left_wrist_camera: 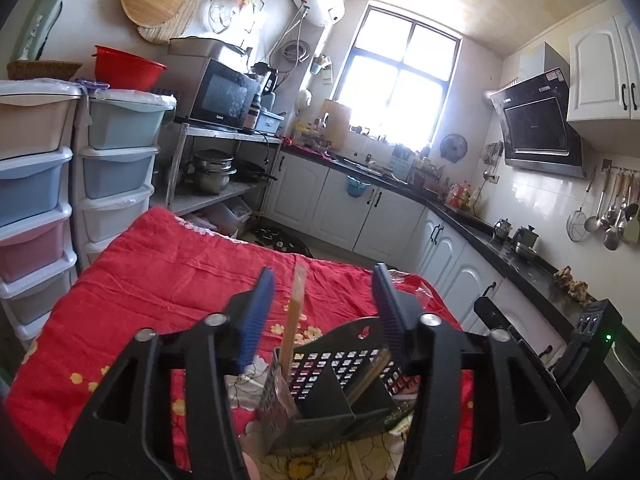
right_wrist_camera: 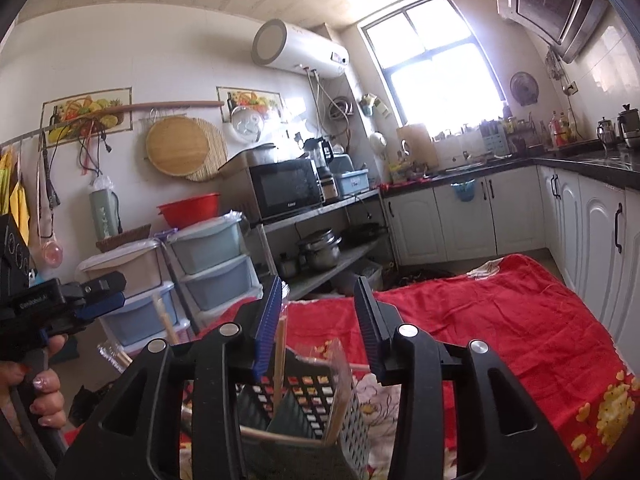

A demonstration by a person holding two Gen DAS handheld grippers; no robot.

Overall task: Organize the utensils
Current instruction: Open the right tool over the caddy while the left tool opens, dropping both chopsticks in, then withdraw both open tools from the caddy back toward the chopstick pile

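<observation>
A dark perforated utensil holder (left_wrist_camera: 340,392) stands on the red floral cloth (left_wrist_camera: 160,280), below and between my left gripper's (left_wrist_camera: 322,312) fingers. A wrapped pair of wooden chopsticks (left_wrist_camera: 294,312) stands upright in its left compartment; more chopsticks lean in the right one. The left gripper is open and empty. In the right wrist view the same holder (right_wrist_camera: 316,408) sits under my right gripper (right_wrist_camera: 320,324), which is open and empty, with chopsticks (right_wrist_camera: 280,356) upright beside its left finger. The left gripper (right_wrist_camera: 92,300) shows at the left edge, hand-held.
Stacked plastic drawers (left_wrist_camera: 116,168) stand left of the table. A metal rack with microwave (left_wrist_camera: 224,94) and pots is behind. White cabinets and a black counter (left_wrist_camera: 500,248) run along the right. Hanging ladles (left_wrist_camera: 612,208) are on the right wall.
</observation>
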